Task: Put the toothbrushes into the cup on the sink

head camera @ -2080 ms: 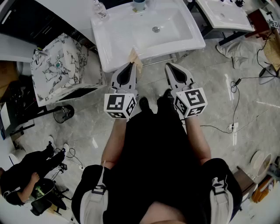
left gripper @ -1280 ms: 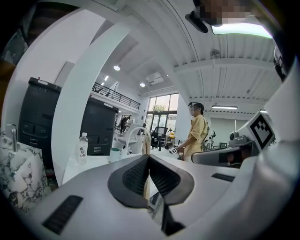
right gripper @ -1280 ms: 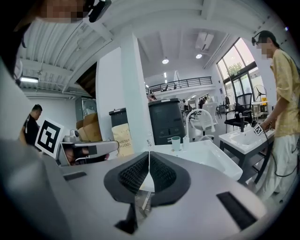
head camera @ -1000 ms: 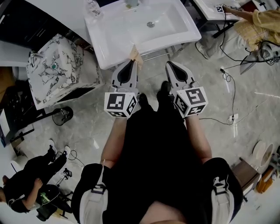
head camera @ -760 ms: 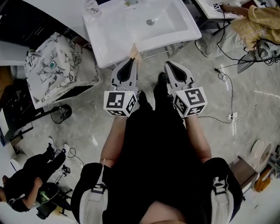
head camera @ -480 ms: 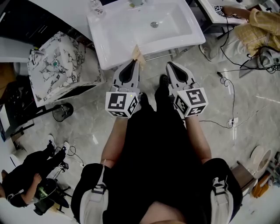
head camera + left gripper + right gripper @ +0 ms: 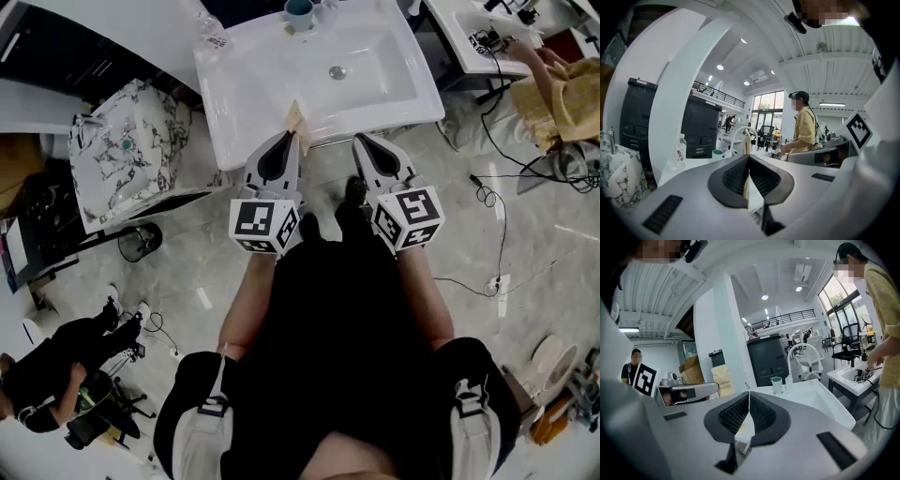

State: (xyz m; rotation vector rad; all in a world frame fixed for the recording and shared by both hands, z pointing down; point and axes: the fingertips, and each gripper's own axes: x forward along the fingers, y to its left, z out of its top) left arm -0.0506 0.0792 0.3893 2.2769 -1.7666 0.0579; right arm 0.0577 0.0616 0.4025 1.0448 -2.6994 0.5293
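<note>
A white sink (image 7: 246, 94) lies ahead of me. At its back rim, beside the faucet, stands a teal cup (image 7: 299, 13), also visible as the cup (image 7: 717, 153) and the cup (image 7: 776, 384). My left gripper (image 7: 284, 137) is shut on a beige toothbrush packet (image 7: 296, 117) held upright just short of the sink's front edge. The packet (image 7: 746, 140) shows edge-on above the left gripper (image 7: 749, 157), and flat as the packet (image 7: 723, 379) with print. My right gripper (image 7: 360, 139) hangs level beside it; this gripper (image 7: 749, 393) has its jaws together with nothing gripped.
A water bottle (image 7: 212, 28) stands on the sink's back left corner. Left of the sink sits a marble-patterned box (image 7: 127, 150) and a black bin (image 7: 141, 244). A second sink (image 7: 469, 33) with a person (image 7: 562, 84) is at the right; cables (image 7: 497, 187) cross the floor.
The sink has slid lower in the head view and the teal cup has come into sight. Both grippers keep their pose, the left still holding the packet.
</note>
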